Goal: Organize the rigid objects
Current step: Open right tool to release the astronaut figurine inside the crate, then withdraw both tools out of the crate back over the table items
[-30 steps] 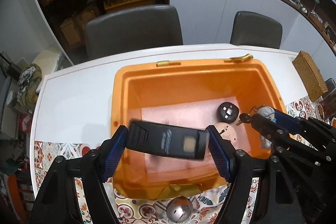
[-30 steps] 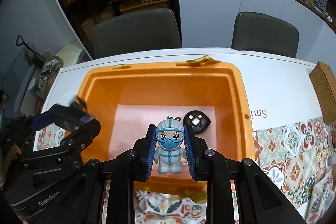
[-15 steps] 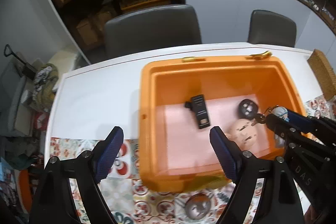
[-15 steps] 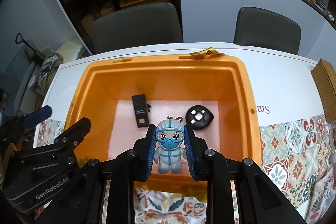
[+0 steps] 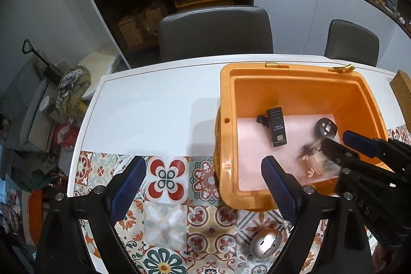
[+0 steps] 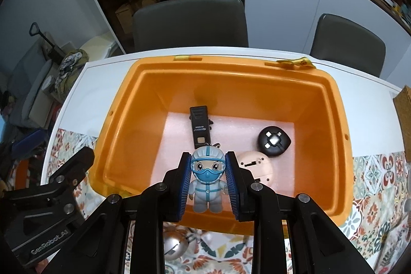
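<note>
The orange bin (image 6: 341, 120) stands on the white worktop (image 5: 154, 104), its near edge over the patterned tile cloth (image 5: 164, 217). On the pale foam liner (image 6: 177, 145) inside lie three items: a black rectangular device (image 6: 198, 126) lengthwise near the back left, a round black item with a white cross mark (image 6: 274, 141) to the right, and a beige round item (image 6: 254, 164) just in front of that one. The right hand-held gripper (image 6: 207, 180) sits over the near wall of the bin with a small figurine in a blue mask and pale suit (image 6: 207, 179) upright between its blue pads; its jaws have just been opening slightly, and a thin gap shows beside the figurine's body, although the pads remain close against its head, so contact at the head cannot be ruled out. In the left wrist view the figurine appears only as a motion-blurred shape at the tip of that gripper. The left hand-held gripper (image 5: 203, 184) is over the cloth to the left of the bin, one finger level with the bin's near left corner; its jaws have just been opening and now stand wide apart with nothing between them. A silver ball-shaped item (image 5: 264, 245) rests on the cloth just in front of the bin. Two grey chairs (image 6: 190, 22) stand behind the worktop
</note>
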A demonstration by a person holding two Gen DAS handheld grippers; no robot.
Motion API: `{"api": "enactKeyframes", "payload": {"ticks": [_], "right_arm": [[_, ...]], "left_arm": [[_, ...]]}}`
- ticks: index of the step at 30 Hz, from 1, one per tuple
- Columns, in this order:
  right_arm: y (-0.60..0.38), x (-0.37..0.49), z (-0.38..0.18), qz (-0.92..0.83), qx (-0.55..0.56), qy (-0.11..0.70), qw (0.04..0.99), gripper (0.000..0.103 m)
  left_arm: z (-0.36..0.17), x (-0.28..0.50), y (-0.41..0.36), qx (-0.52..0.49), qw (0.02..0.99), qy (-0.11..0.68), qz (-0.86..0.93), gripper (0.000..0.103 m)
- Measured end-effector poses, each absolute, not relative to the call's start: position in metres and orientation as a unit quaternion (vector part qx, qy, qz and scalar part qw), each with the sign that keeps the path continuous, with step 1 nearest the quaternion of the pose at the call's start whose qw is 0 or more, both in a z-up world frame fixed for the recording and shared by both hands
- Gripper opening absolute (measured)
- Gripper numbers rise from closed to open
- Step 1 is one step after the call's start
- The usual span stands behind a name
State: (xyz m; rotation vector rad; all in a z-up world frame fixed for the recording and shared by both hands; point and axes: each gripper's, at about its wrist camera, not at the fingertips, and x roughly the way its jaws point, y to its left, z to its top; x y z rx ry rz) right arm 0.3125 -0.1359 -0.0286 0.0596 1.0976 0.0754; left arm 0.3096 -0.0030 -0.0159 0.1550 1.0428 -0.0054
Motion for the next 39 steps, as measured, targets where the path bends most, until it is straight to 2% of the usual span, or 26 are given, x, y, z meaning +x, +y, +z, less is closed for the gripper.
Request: {"api": "enactKeyframes", "payload": {"ticks": [1, 2, 22, 39], "right_arm": [[-0.135, 0.312, -0.029, 0.034, 0.029, 0.521, 0.853, 0.043], [-0.135, 0.311, -0.028, 0.031, 0.028, 0.518, 0.854, 0.046], [-0.16, 0.246, -0.003, 0.007, 0.069, 0.485, 0.872, 0.051], [-0.177, 0.188, -0.013, -0.015, 0.085, 0.486, 0.87, 0.051]], "left_arm": [[-0.016, 0.309, -0.003, 0.072, 0.864, 0.498, -0.003, 0.092], [-0.016, 0.307, -0.002, 0.071, 0.865, 0.498, -0.004, 0.092], [-0.004, 0.262, -0.006, 0.071, 0.872, 0.484, -0.03, 0.092], [-0.017, 0.217, -0.024, 0.078, 0.864, 0.492, -0.071, 0.092]]}}
